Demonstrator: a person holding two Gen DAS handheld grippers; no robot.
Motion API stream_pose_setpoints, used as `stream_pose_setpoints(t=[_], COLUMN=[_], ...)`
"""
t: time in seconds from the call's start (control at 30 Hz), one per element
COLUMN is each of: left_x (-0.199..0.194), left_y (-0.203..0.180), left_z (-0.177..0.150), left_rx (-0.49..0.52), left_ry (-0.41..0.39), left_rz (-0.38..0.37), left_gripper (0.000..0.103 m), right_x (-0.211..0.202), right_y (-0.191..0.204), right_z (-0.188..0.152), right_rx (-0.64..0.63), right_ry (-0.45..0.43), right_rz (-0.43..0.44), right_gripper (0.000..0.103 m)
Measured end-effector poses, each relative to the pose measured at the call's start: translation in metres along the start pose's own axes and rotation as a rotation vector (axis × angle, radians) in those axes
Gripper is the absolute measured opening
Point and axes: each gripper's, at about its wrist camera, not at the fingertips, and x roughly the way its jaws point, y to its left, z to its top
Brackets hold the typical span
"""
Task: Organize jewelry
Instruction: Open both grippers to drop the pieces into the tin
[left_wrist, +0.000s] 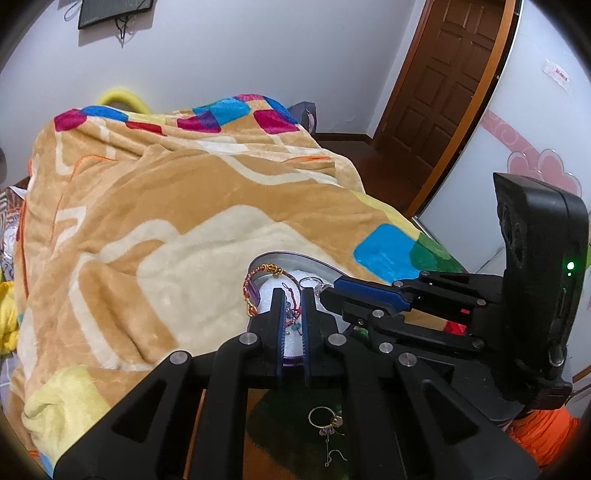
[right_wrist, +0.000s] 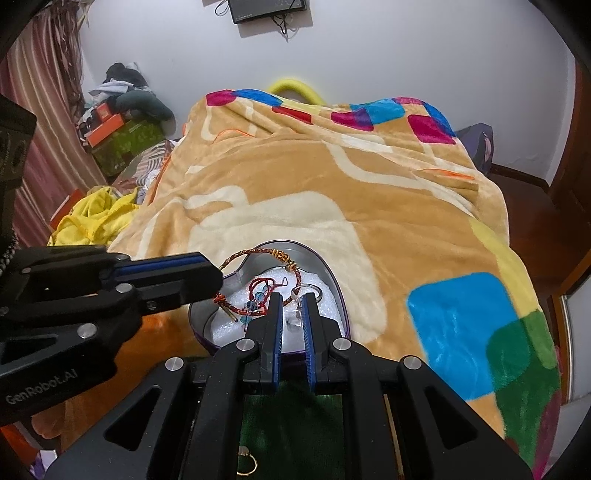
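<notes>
Two tongs meet over a heart-shaped grey metal tin (right_wrist: 325, 271) lined with white foam, resting on the tan patterned blanket (right_wrist: 332, 192). Left tongs (right_wrist: 218, 275) are clenched on a red-and-gold braided cord bracelet (right_wrist: 255, 253) draped over the tin's rim. Right tongs (right_wrist: 293, 306) stand released above silver rings (right_wrist: 309, 290).

The left gripper (left_wrist: 292, 295) hung over the heart-shaped tin (left_wrist: 295, 258) on the blanket (left_wrist: 166, 206), fingers slightly apart around thin red cord. The right gripper (left_wrist: 328, 295) reached in from the right. A gold ring (left_wrist: 325, 419) lay nearer.
</notes>
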Motion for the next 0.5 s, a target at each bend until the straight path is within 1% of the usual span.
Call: stream_pose_setpoints(t=[0.2, 0.27, 0.43, 0.5], left_x=[-0.018, -0.025, -0.043, -0.048], left_y=[-0.002, -0.002, -0.004, -0.005], left_z=[0.0, 0.0, -0.003, -0.004], left_rx=[-0.009, -0.011, -0.012, -0.01], left_ry=[-0.02, -0.028, -0.052, -0.056], left_rz=[0.004, 0.006, 0.024, 0.032], left_gripper=[0.006, 0.007, 0.012, 0.012], right_x=[-0.012, -0.017, -0.033, -0.042], right_y=[0.008, 0.011, 0.014, 0.016], right_z=[-0.001, -0.001, -0.002, -0.002], right_rx=[-0.027, -0.033, -0.031, -0.029], right_ry=[-0.012, -0.019, -0.056, -0.071], right_rz=[-0.025, -0.034, -0.051, -0.057], right_gripper=[0.012, 0.015, 0.028, 0.028])
